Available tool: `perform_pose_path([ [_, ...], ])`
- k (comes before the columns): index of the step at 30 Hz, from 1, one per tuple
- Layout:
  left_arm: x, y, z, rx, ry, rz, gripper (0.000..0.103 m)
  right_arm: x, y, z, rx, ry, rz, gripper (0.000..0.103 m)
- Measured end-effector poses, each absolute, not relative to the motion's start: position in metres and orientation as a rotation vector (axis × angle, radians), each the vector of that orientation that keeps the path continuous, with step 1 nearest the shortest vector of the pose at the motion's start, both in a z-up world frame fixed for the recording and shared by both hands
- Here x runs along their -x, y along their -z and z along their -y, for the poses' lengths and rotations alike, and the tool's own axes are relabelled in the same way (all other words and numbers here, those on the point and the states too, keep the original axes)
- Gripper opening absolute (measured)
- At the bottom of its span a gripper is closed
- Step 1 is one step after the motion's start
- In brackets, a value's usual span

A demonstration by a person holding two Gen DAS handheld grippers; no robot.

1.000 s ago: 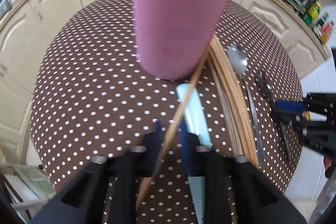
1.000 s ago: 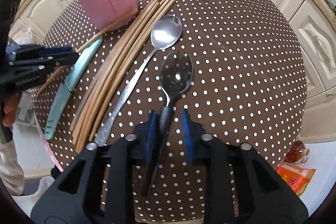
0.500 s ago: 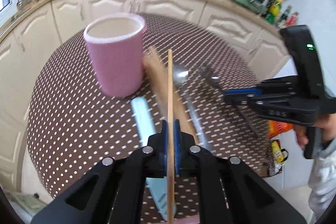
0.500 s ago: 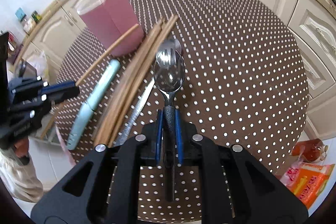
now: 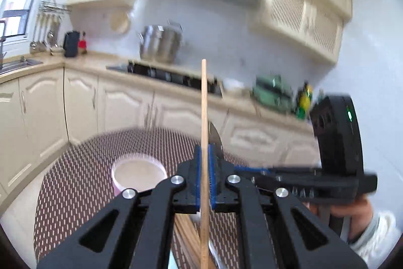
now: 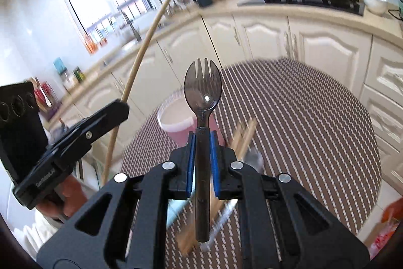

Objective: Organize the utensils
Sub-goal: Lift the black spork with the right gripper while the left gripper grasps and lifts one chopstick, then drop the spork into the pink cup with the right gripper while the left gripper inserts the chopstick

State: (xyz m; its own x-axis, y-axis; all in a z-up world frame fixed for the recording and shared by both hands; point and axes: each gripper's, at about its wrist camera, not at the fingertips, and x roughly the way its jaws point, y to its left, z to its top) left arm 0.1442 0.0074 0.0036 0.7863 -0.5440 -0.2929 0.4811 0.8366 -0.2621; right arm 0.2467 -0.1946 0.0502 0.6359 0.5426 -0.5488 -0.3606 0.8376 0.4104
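My left gripper is shut on a single wooden chopstick, held upright above the table. Below and to its left stands the pink cup, its mouth showing. My right gripper is shut on the black handle of a dark spork, tines up, in front of the pink cup. In the right wrist view the left gripper is at the left with the chopstick rising from it. Several chopsticks and a spoon lie blurred on the table.
The round table has a brown dotted cloth. Cream cabinets and a counter with a hob and a steel pot run behind it. A person's hand holds the left gripper. An orange packet lies off the right edge.
Both grippers closed on their utensils, rose from the table and tilted upward. The chopstick and the spork came up off the cloth with them.
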Motion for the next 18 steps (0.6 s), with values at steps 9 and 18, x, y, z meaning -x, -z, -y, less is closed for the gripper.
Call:
perform_pose_path([
  [9,-0.188,-0.011,-0.029,0.304,0.485,-0.204,0.005,-0.298,-0.074,0.169,-0.359,-0.557,-0.562,0.012],
  [18,-0.226,0.014,-0.035,0.342,0.418,-0.121,0.006,-0.329,-0.064,0.150,-0.393,-0.560,-0.529,0.012],
])
